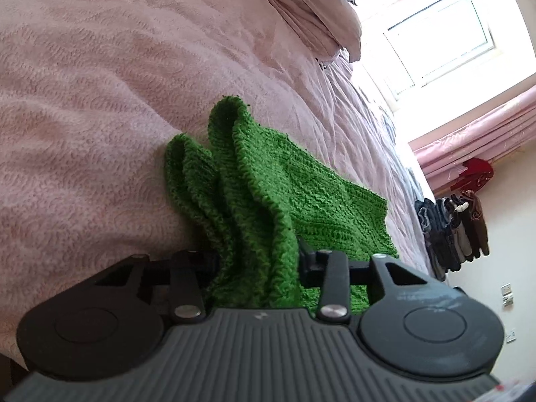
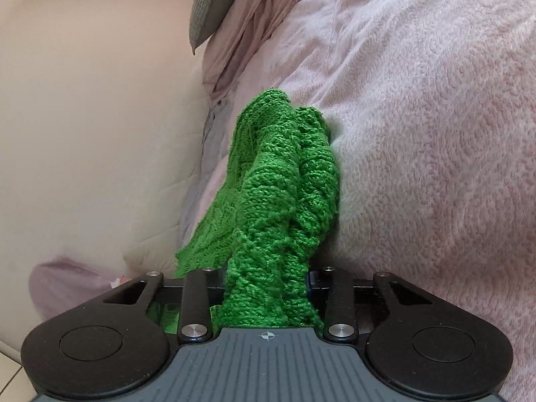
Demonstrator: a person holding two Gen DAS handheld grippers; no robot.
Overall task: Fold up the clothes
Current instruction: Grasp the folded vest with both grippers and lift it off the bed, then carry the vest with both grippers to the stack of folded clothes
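Note:
A bright green knitted garment [image 1: 261, 187] is bunched in folds and held up against the pink fleece bed cover [image 1: 83, 100]. My left gripper [image 1: 258, 261] is shut on one bunched end of it; the knit hides the fingertips. In the right wrist view the same green knit [image 2: 281, 181] rises in a thick gathered roll from my right gripper [image 2: 266, 278], which is shut on its other end. A loose flap hangs off to the left there. The pink cover [image 2: 435, 134] lies right behind the knit.
A crumpled pink sheet and pillow [image 1: 311, 10] lie at the head of the bed. A bright window [image 1: 435, 33], a pink curtain [image 1: 479, 134] and dark clothes on hangers [image 1: 452, 234] stand beyond. A grey cushion [image 2: 211, 3] and a cream wall [image 2: 83, 117] show on the right view's left.

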